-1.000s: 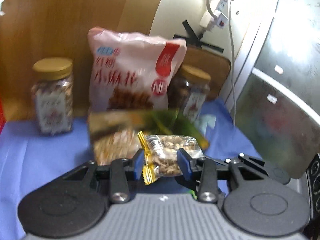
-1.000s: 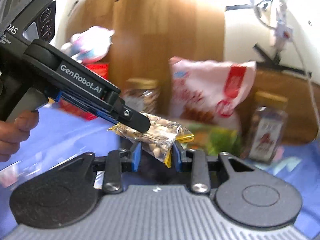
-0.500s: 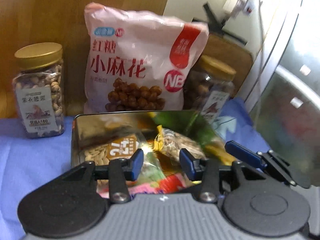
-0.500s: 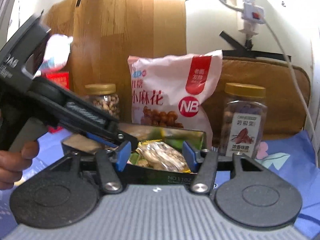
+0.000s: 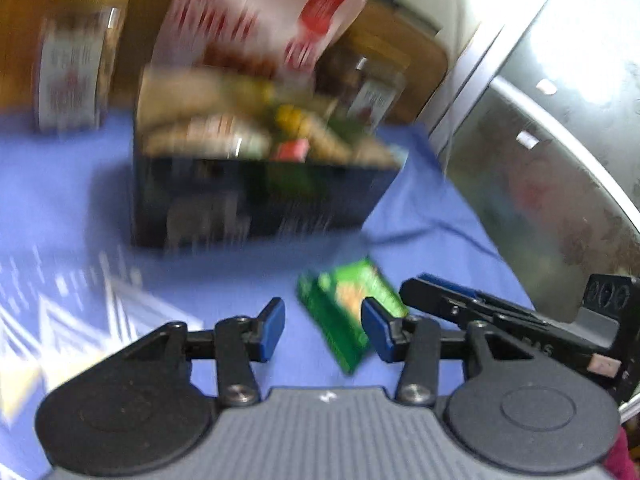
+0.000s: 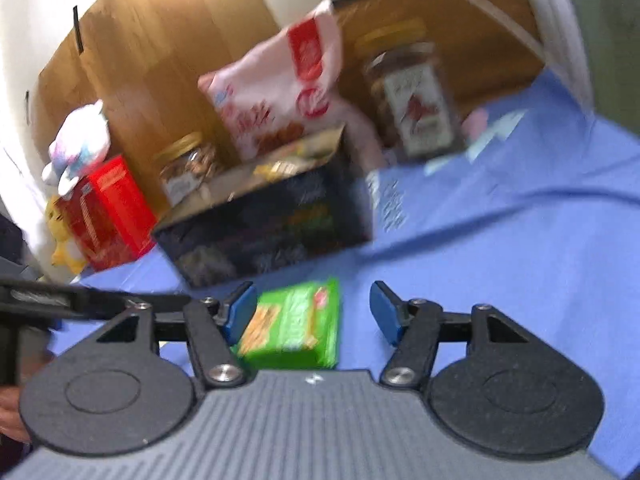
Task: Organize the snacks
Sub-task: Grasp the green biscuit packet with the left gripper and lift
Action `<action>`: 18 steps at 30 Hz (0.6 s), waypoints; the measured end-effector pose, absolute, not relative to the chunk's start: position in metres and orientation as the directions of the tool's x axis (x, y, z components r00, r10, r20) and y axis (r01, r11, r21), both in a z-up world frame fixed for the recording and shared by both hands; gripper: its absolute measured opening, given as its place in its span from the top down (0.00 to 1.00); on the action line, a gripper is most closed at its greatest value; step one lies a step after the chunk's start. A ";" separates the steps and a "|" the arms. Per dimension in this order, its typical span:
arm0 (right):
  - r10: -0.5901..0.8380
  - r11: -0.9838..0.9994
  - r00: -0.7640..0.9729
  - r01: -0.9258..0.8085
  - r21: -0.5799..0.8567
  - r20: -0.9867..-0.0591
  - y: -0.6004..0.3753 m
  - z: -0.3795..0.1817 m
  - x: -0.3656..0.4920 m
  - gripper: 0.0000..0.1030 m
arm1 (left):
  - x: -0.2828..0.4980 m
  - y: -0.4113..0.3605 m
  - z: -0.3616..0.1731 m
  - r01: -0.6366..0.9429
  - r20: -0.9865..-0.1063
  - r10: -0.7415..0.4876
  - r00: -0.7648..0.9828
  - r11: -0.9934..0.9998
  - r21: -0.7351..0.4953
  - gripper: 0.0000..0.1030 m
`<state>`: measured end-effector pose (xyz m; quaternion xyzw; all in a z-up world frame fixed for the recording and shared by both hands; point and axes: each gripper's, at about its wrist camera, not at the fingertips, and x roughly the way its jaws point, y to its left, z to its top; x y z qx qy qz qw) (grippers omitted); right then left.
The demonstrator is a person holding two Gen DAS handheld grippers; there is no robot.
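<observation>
A dark tin box [image 5: 256, 196] holding several small snack packets stands on the blue cloth; it also shows in the right wrist view [image 6: 272, 224]. A green snack packet [image 5: 352, 312] lies flat on the cloth in front of the box, also in the right wrist view [image 6: 294, 326]. My left gripper [image 5: 323, 330] is open and empty, low over the cloth, with the packet near its right finger. My right gripper [image 6: 313, 312] is open and empty, with the packet between its fingers, nearer the left one. Both views are motion-blurred.
Behind the box stand a pink snack bag [image 6: 276, 92], a nut jar on the left [image 5: 72, 76] and another jar on the right [image 6: 412, 96]. A red box [image 6: 104, 212] and soft toys sit far left. A metal appliance [image 5: 560, 152] borders the right side.
The peanut packet held by both grippers a second ago now lies in the tin box. Both grippers opened, pulled back from the box and dropped low over the green packet.
</observation>
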<state>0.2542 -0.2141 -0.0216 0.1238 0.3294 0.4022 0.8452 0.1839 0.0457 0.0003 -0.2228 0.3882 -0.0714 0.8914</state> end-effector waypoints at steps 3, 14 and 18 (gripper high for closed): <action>0.749 0.639 0.411 -0.653 0.406 -0.519 -0.186 -0.025 0.243 0.51 | 0.185 0.055 -0.012 -0.071 -0.651 -0.328 0.684 0.859 -0.508 0.59; 0.809 0.528 0.305 -0.753 0.394 -0.502 -0.149 -0.020 0.196 0.55 | 0.116 0.095 -0.015 -0.123 -0.623 -0.335 0.707 0.809 -0.574 0.67; 0.850 0.398 0.165 -0.823 0.404 -0.500 -0.130 -0.016 0.179 0.49 | 0.081 0.114 -0.013 -0.174 -0.624 -0.283 0.729 0.804 -0.568 0.67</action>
